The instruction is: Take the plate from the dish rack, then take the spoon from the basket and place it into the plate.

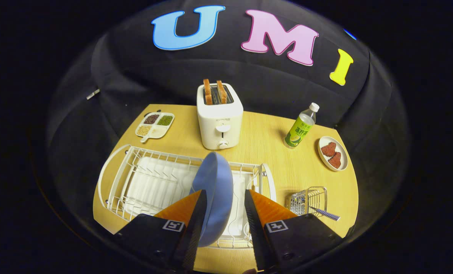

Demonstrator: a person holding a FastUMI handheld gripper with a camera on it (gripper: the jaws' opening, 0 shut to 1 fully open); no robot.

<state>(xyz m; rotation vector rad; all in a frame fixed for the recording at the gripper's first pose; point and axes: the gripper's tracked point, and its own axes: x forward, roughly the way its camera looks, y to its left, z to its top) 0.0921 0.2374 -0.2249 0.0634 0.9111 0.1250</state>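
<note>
Round blue plate [215, 190] stands on edge between the fingers of the tool [224, 213], over the white wire dish rack [142, 182]. Fingers are spread; the left one [196, 217] lies against the plate, the right stands clear. Wire basket [310, 199] holding a checked-handle spoon [325, 214] sits right of the tool on the wooden surface [272, 152].

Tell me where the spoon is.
The spoon lies in the small wire basket on the table, right of the dish rack, beyond the gripper.
</note>
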